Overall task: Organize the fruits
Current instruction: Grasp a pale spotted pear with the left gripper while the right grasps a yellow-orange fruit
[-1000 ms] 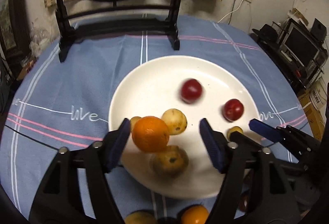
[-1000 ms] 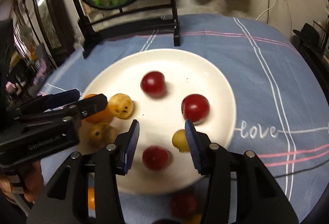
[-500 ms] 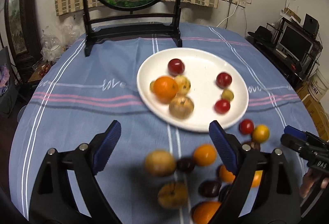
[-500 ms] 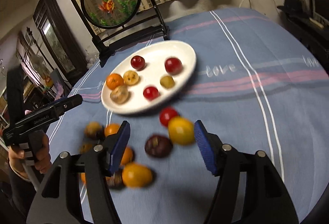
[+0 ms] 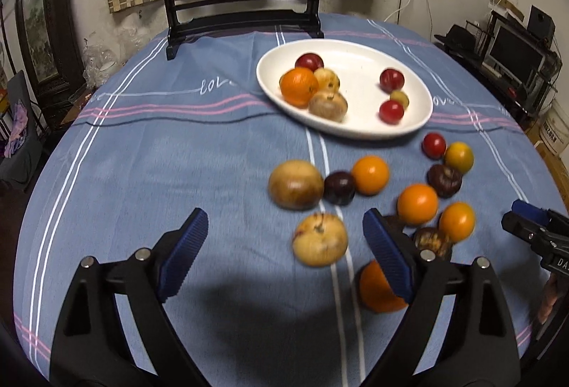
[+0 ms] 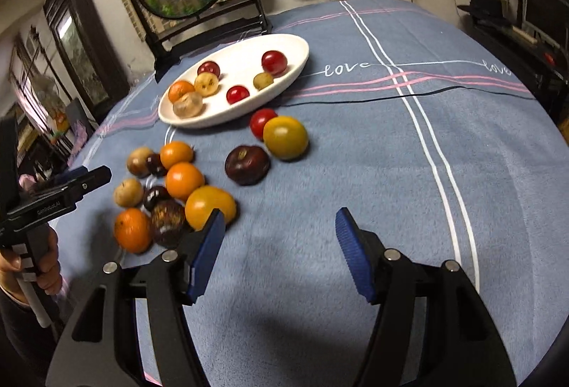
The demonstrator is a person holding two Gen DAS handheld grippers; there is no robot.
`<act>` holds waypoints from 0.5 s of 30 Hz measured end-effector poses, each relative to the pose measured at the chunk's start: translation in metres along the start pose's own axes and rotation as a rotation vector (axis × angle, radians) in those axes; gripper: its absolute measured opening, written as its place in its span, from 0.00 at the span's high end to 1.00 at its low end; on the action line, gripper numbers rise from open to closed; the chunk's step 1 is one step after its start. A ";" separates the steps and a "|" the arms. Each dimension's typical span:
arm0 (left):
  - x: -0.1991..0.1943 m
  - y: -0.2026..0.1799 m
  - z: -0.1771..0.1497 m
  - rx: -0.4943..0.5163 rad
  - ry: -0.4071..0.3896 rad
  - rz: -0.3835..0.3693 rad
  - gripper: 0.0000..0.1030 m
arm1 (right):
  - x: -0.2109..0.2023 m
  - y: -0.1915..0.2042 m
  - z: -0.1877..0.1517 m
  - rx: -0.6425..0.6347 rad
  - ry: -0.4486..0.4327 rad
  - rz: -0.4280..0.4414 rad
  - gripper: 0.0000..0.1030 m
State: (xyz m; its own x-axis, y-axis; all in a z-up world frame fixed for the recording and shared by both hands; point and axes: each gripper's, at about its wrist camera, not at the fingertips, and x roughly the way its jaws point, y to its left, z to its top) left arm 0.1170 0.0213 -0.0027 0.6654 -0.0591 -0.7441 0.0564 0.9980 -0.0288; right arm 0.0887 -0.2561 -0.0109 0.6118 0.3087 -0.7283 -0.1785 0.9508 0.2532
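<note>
The left gripper [image 5: 284, 244] hangs over the blue tablecloth [image 5: 160, 155] with its jaws wide and nothing pressed between them; a pale yellow fruit [image 5: 319, 239] lies on the cloth in the gap. To the right, loose oranges [image 5: 370, 174], dark plums [image 5: 339, 187] and a small red fruit [image 5: 434, 145] sit near the white plate [image 5: 355, 131], which holds seven fruits farther back. The right gripper [image 6: 281, 252] stands open over bare cloth, right of a yellow-orange fruit [image 6: 209, 207].
</note>
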 end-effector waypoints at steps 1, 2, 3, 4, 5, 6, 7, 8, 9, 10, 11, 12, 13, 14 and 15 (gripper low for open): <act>0.001 0.000 -0.003 0.002 0.004 0.000 0.12 | 0.000 0.000 -0.002 -0.004 0.001 0.004 0.37; 0.002 0.000 -0.005 0.004 0.008 0.001 0.12 | 0.001 0.002 -0.003 -0.007 0.004 0.012 0.37; 0.003 -0.001 -0.008 0.007 0.014 0.001 0.12 | 0.002 0.004 -0.004 -0.011 0.008 0.019 0.37; 0.005 -0.001 -0.010 0.010 0.021 0.000 0.12 | 0.003 0.005 -0.005 -0.013 0.011 0.024 0.37; 0.006 0.000 -0.011 0.012 0.025 0.000 0.12 | 0.004 0.005 -0.006 -0.014 0.014 0.030 0.37; 0.008 -0.001 -0.013 0.016 0.034 0.001 0.12 | 0.005 0.006 -0.007 -0.013 0.014 0.037 0.37; 0.010 -0.001 -0.013 0.018 0.040 0.001 0.12 | 0.005 0.006 -0.008 -0.011 0.015 0.046 0.37; 0.013 -0.002 -0.015 0.020 0.048 0.000 0.12 | 0.007 0.006 -0.008 -0.008 0.018 0.054 0.37; 0.015 -0.002 -0.015 0.022 0.053 -0.001 0.12 | 0.008 0.005 -0.008 -0.006 0.019 0.055 0.37; 0.017 -0.003 -0.016 0.023 0.059 -0.001 0.12 | 0.009 0.005 -0.008 -0.002 0.021 0.057 0.37; 0.019 -0.003 -0.017 0.023 0.064 -0.003 0.12 | 0.010 0.005 -0.007 -0.001 0.022 0.060 0.37; 0.022 -0.003 -0.017 0.024 0.071 -0.003 0.12 | 0.011 0.004 -0.007 0.000 0.026 0.065 0.37; 0.024 -0.003 -0.017 0.025 0.074 -0.002 0.12 | 0.012 0.004 -0.007 0.000 0.031 0.069 0.37; 0.025 -0.003 -0.018 0.025 0.077 -0.003 0.12 | 0.012 0.004 -0.008 -0.001 0.036 0.074 0.37; 0.026 -0.002 -0.017 0.020 0.077 -0.007 0.12 | 0.013 0.005 -0.008 -0.002 0.042 0.078 0.37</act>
State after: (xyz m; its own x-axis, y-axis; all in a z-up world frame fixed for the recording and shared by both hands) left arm 0.1216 0.0177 -0.0335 0.6060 -0.0632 -0.7930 0.0757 0.9969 -0.0216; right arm 0.0896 -0.2474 -0.0247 0.5635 0.3825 -0.7322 -0.2255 0.9239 0.3091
